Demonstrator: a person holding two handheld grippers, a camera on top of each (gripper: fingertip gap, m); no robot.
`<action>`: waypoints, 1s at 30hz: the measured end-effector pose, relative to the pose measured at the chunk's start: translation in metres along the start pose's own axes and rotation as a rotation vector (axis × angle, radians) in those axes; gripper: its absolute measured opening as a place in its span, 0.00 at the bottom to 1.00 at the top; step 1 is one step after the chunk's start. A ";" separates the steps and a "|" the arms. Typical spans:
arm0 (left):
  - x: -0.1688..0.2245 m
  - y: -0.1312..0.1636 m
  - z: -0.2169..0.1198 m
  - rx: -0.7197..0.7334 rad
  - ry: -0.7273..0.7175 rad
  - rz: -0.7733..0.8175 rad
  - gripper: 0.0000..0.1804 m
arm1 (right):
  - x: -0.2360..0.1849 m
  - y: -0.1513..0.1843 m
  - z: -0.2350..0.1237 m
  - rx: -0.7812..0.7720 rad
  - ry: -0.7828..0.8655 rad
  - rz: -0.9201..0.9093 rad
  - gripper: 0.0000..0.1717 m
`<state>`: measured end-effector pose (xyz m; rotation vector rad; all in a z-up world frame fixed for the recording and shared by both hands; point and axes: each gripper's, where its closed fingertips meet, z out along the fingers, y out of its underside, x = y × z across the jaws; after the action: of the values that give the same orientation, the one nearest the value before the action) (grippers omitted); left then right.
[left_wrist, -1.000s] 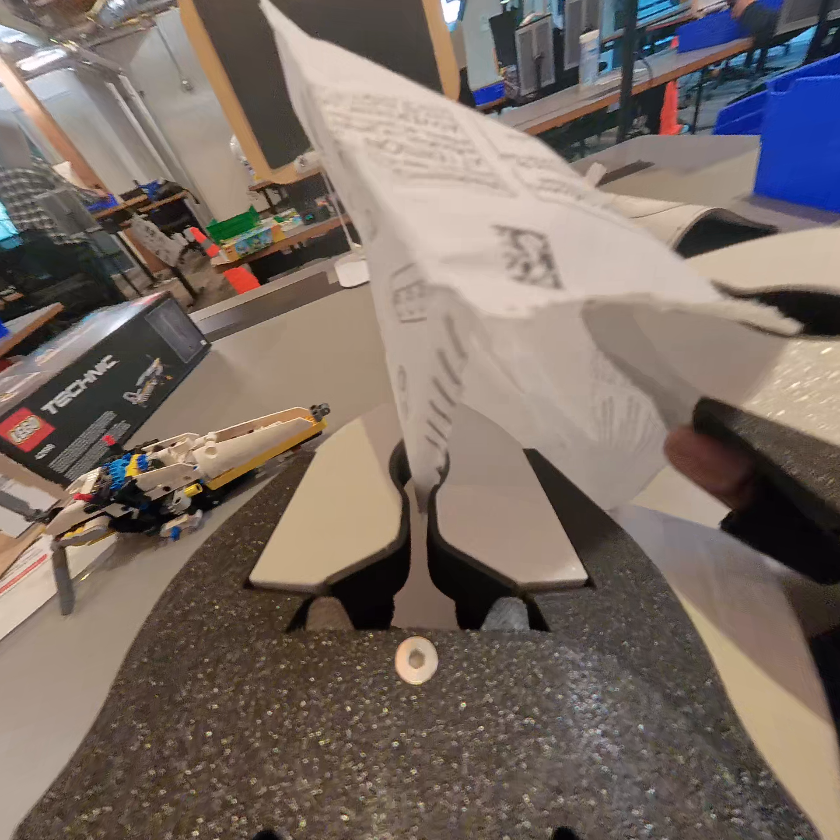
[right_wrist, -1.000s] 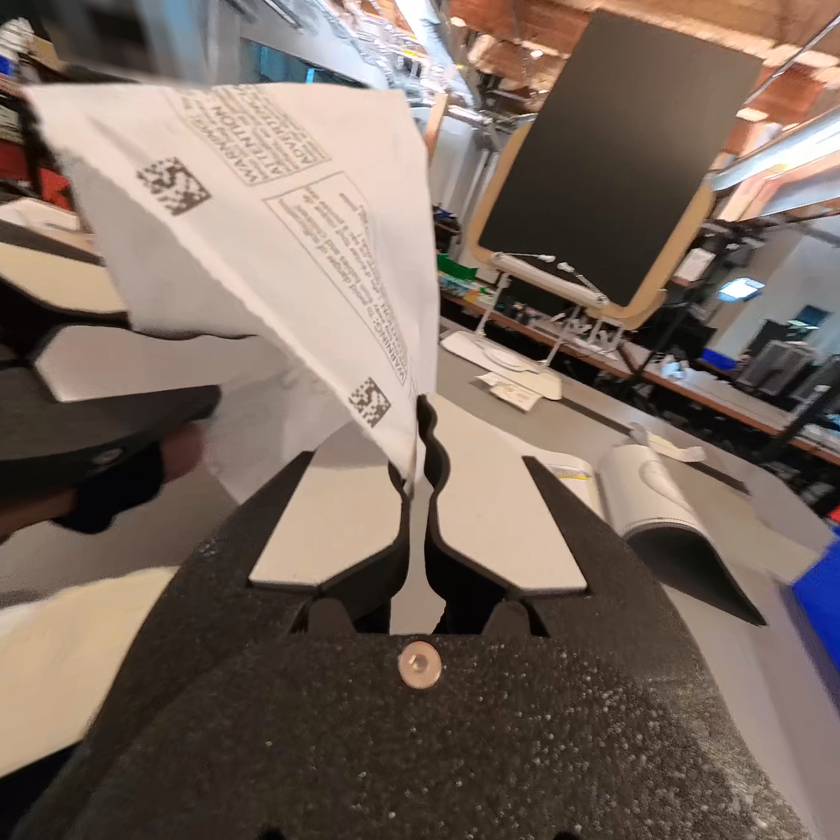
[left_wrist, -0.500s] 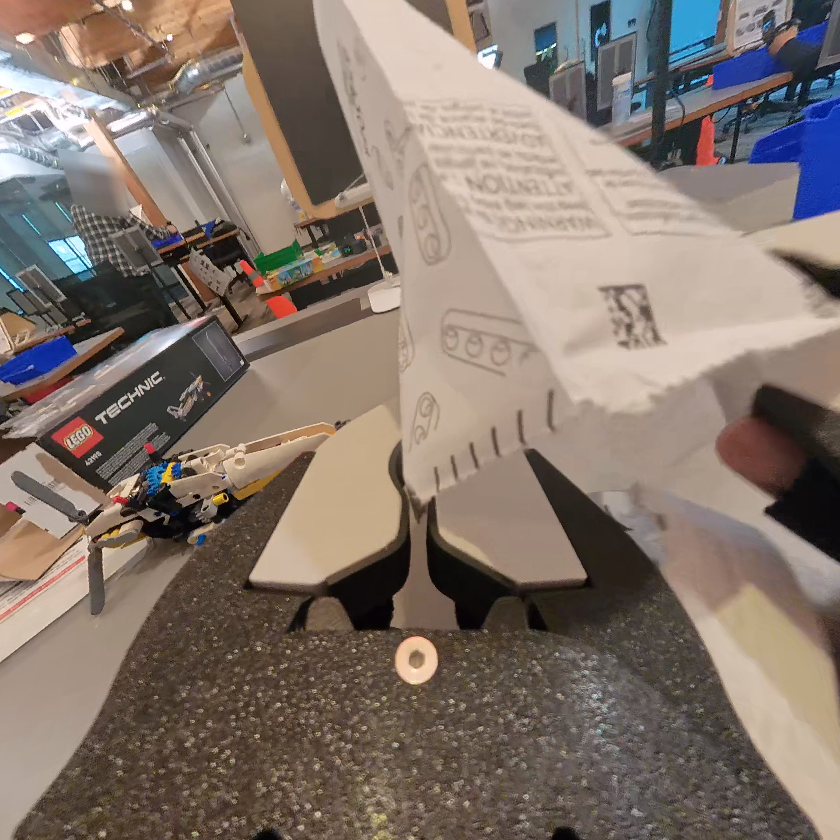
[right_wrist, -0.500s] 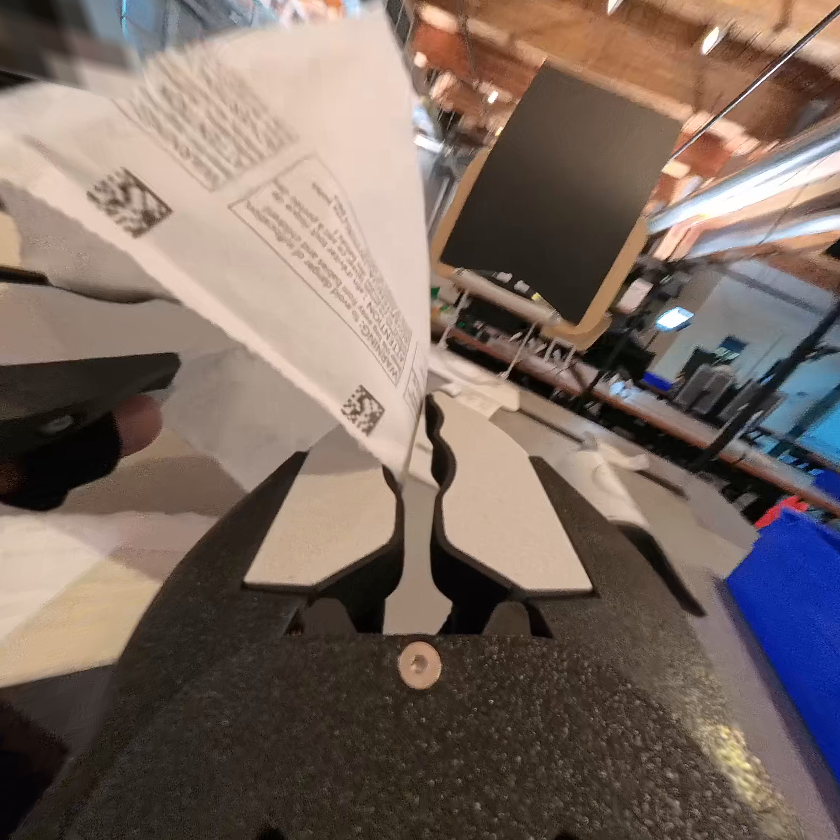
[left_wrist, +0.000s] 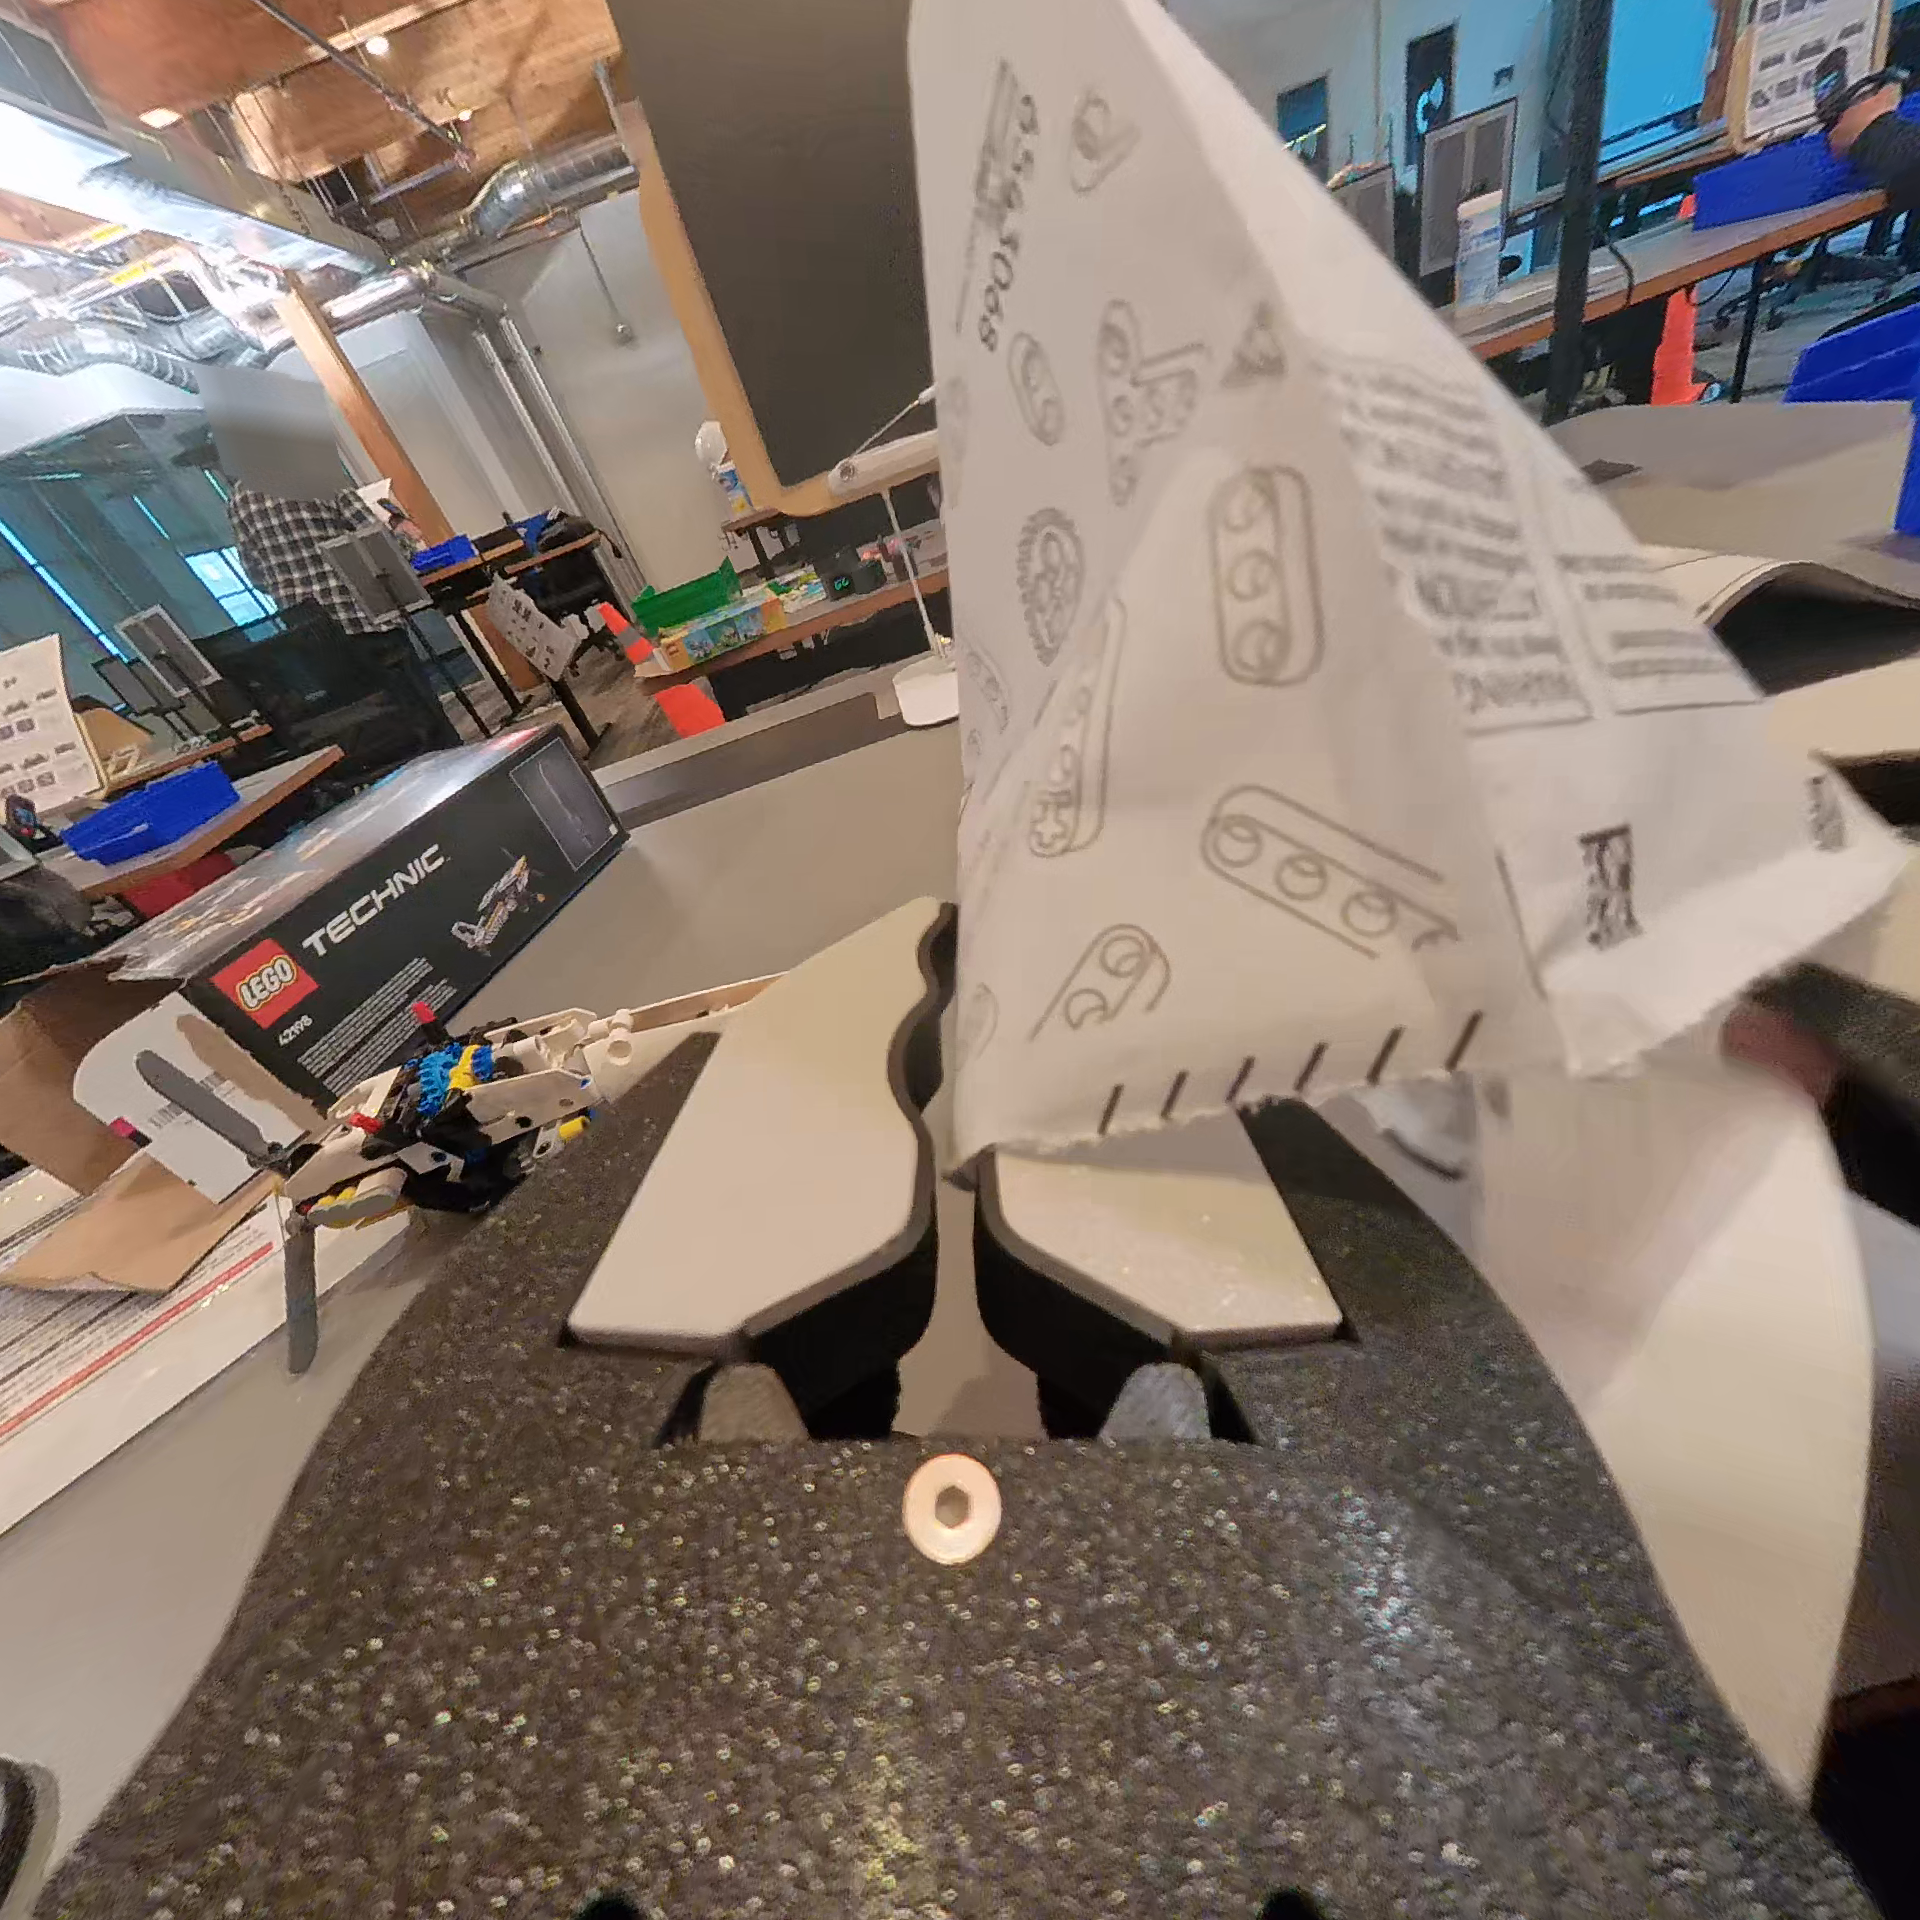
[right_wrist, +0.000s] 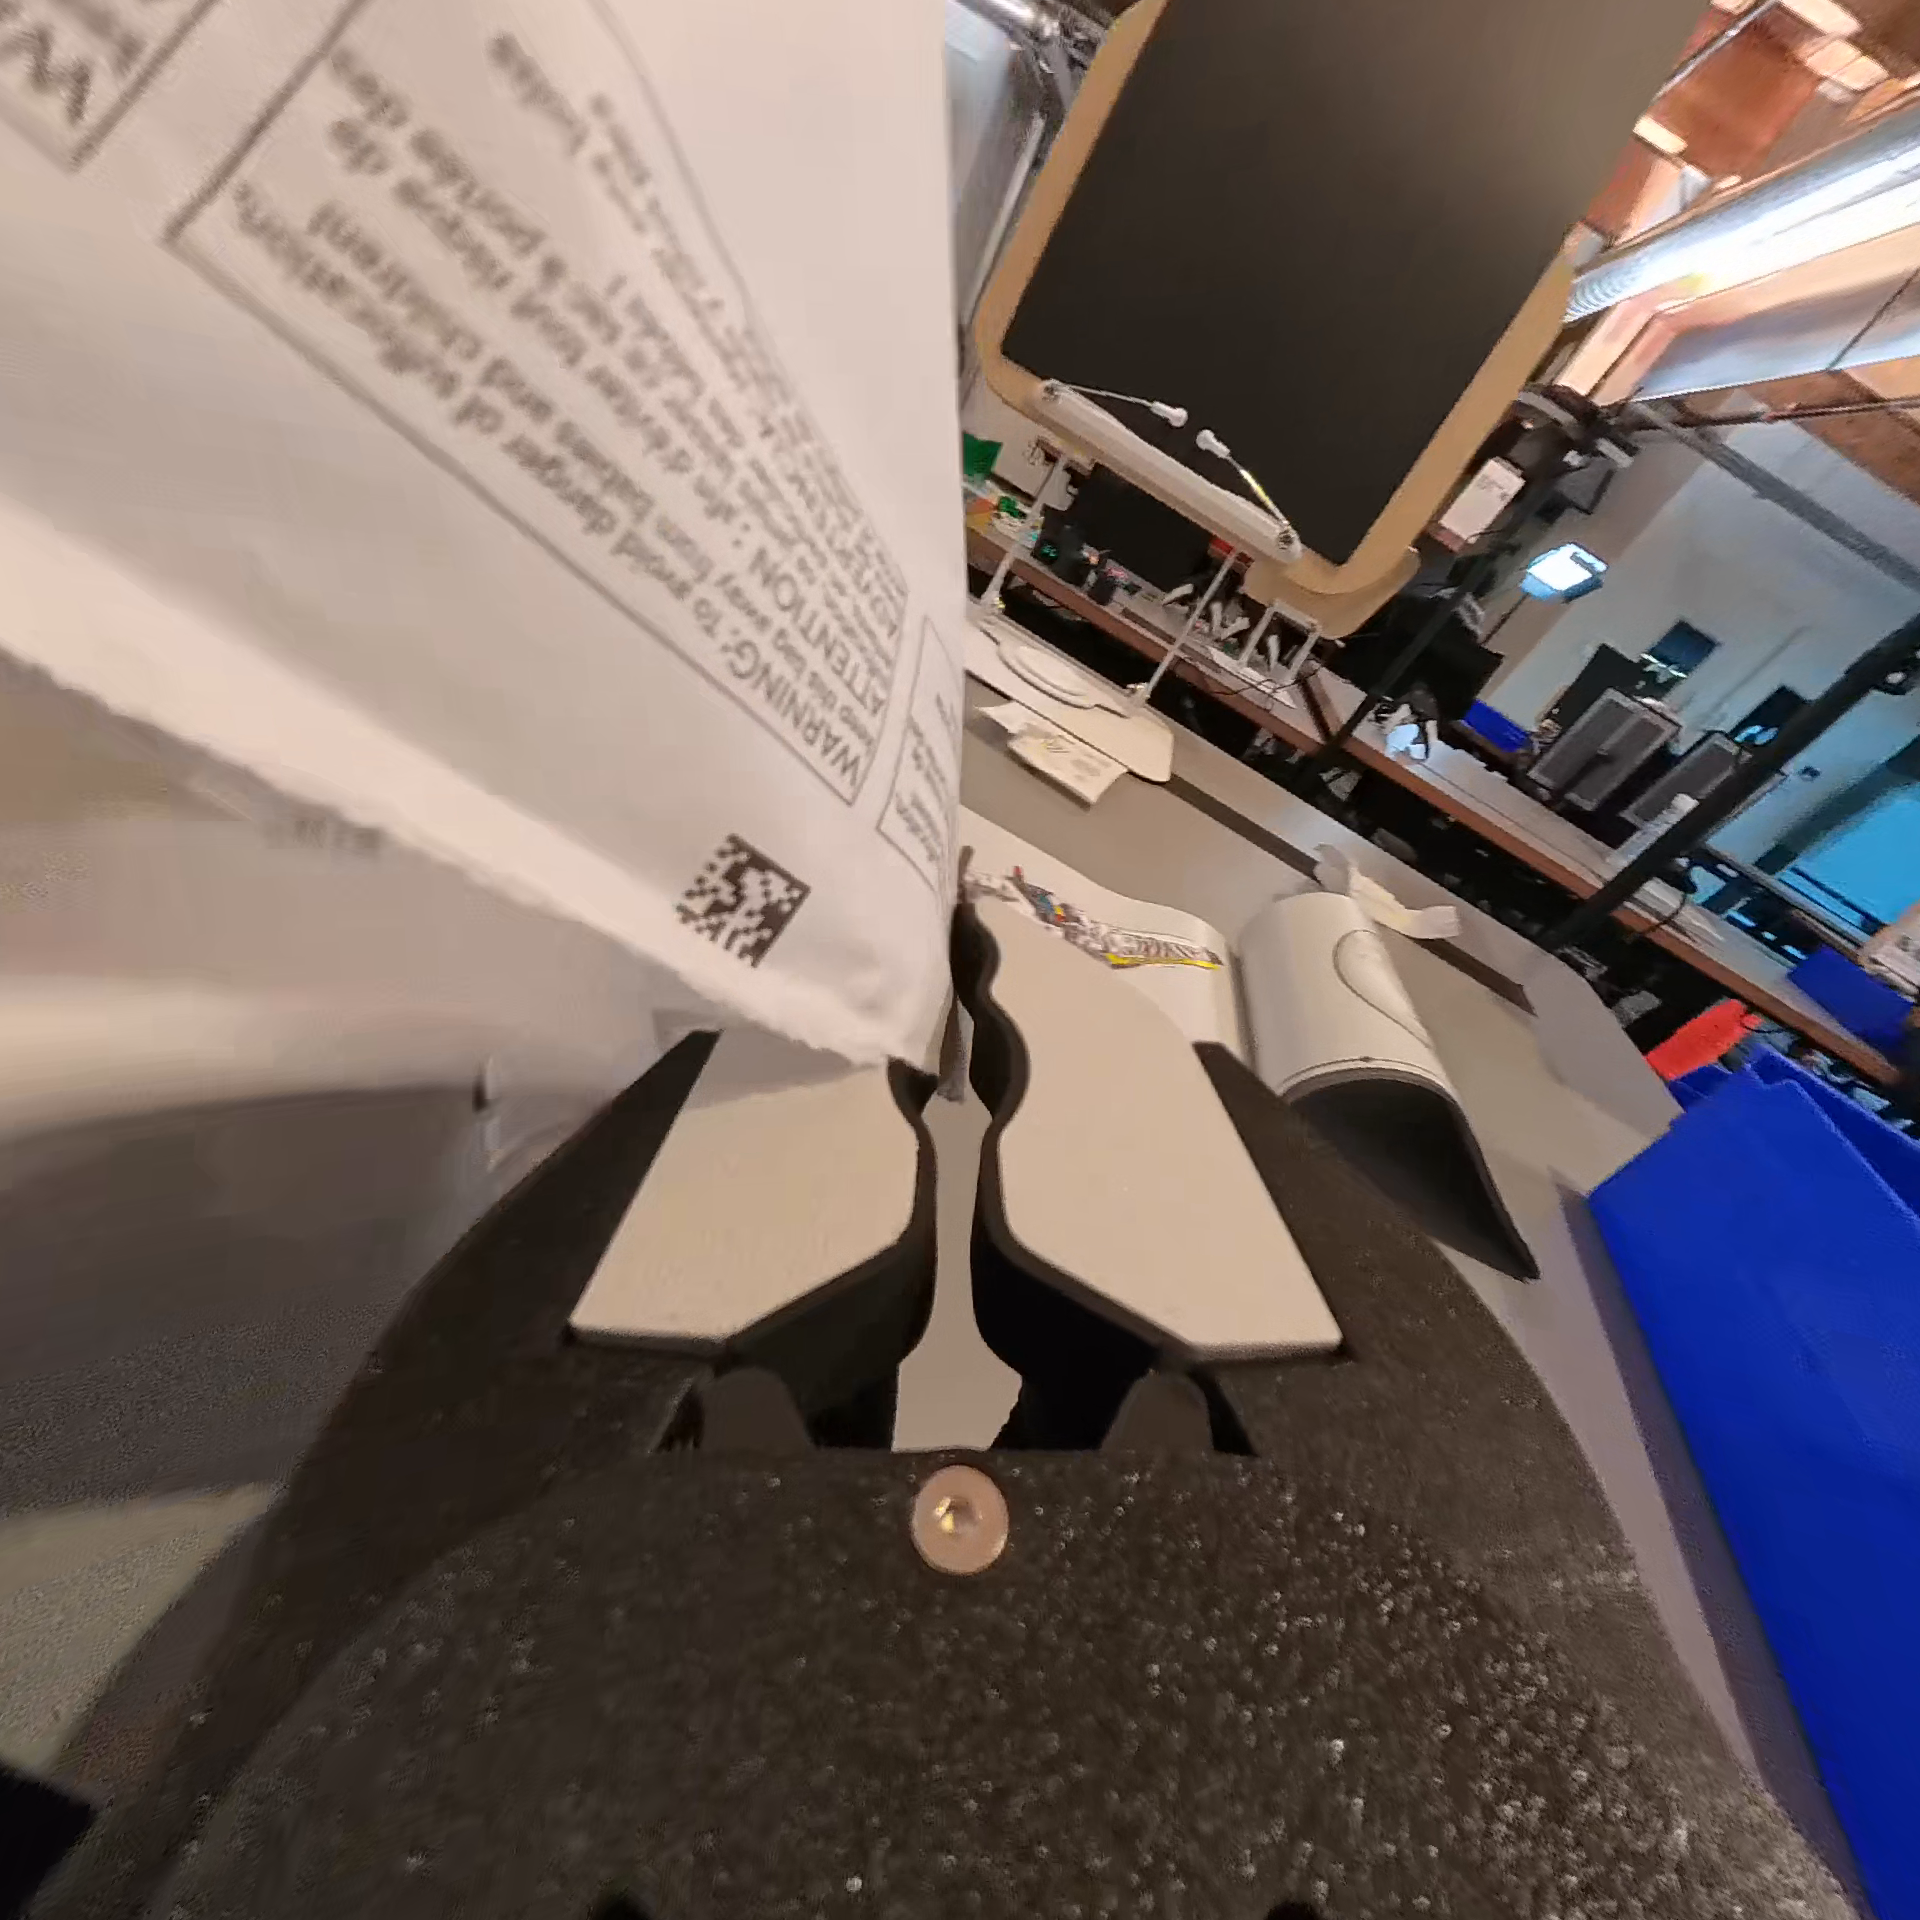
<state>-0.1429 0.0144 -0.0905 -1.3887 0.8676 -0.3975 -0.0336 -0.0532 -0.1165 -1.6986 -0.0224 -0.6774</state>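
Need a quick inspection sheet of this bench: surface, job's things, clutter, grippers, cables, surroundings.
Surface: grey tabletop, matte.
Job's things: white printed paper bag, held up off the table between both grippers.
Clutter: black toy-set box; white, blue and yellow brick-built aircraft model; open instruction booklet; blue plastic bin.
Grippers: left gripper jaws shut on a bag edge; right gripper jaws shut on another edge.
Cables: nothing seen on the table.
Surroundings: workshop benches, black board on stand, orange cones, person standing at far left.
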 end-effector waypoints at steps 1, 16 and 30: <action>-0.002 0.002 0.001 -0.007 -0.001 -0.004 0.00 | 0.005 0.000 0.000 0.002 0.014 0.001 0.00; 0.018 -0.011 -0.005 0.021 -0.057 0.212 0.01 | 0.000 -0.052 -0.032 0.301 0.166 -0.222 0.16; 0.028 -0.028 -0.009 0.094 -0.078 0.225 0.14 | 0.014 -0.068 -0.044 0.342 0.241 -0.234 0.00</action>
<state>-0.1248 -0.0167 -0.0719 -1.1974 0.9175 -0.2076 -0.0659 -0.0806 -0.0461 -1.2896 -0.1603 -0.9904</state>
